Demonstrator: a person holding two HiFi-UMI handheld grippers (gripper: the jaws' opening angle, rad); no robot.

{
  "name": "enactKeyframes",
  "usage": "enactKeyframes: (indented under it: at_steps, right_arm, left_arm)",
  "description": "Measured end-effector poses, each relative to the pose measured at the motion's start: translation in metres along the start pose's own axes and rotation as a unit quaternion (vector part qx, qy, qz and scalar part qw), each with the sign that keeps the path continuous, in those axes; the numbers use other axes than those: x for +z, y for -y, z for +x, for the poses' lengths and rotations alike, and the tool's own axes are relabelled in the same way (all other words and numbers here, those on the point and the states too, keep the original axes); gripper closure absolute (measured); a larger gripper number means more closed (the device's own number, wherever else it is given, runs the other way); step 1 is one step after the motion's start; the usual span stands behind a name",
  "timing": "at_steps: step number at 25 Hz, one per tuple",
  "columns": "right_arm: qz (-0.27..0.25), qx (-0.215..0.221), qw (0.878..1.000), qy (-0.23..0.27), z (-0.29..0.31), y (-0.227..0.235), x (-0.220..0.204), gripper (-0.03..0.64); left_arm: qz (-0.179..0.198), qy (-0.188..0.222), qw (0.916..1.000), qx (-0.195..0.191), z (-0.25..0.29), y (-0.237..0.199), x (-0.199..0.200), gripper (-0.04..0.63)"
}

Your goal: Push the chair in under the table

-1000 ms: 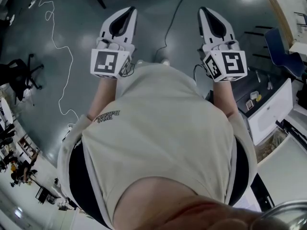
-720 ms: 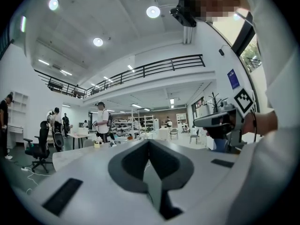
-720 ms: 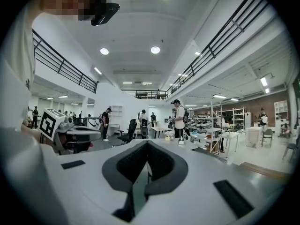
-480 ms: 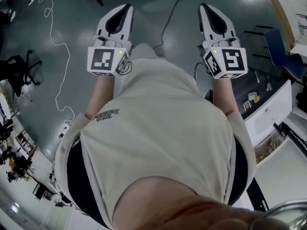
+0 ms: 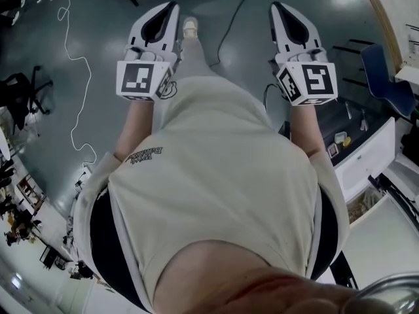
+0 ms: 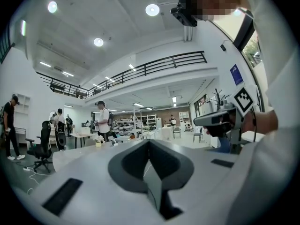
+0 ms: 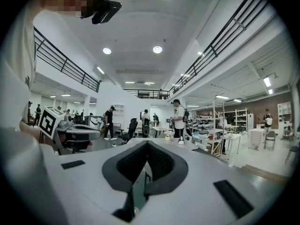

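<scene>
While both point out level over the grey floor [image 5: 105, 38], the left gripper [image 5: 171, 6] and right gripper [image 5: 275, 7] have their jaws pressed together, empty. A blue chair [image 5: 381, 72] stands well right of the right gripper, near a white cabinet [image 5: 366, 157]. A black office chair [image 5: 19, 100] sits far left, and a white cable [image 5: 80, 64] trails between it and the left gripper.

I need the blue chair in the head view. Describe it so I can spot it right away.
Follow the dark grey floor to the picture's right edge, beyond the right gripper. Just above the white cabinet stands the blue chair, partly cut off by the frame. It is the only blue seat; the other chair, far left, is a black office chair.
</scene>
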State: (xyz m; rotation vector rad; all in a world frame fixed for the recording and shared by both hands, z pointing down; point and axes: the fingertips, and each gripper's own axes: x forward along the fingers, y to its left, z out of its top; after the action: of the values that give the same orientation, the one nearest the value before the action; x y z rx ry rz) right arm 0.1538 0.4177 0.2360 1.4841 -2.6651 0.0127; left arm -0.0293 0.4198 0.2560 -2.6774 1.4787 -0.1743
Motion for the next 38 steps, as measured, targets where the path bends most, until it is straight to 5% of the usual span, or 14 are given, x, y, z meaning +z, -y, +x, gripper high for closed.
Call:
enactKeyframes:
  at_steps: [16,24,38]
  right_arm:
    - [0.003,-0.012,1.000,-0.019,0.116,0.051,-0.015,0.606]
    - [-0.034,-0.020,0.999,-0.016,0.195,0.077,0.015,0.606]
    - [-0.021,-0.021,0.999,-0.039,0.316,0.093,0.029,0.606]
  left_arm:
    - [0.017,-0.009,0.9995,-0.023,0.101,-0.071,-0.017,0.584]
    - [0.030,-0.024,0.9987,-0.034,0.165,-0.132,-0.011,0.584]
    - [0.012,-0.061,0.9955,-0.071,0.254,-0.227,-0.034,0.584]
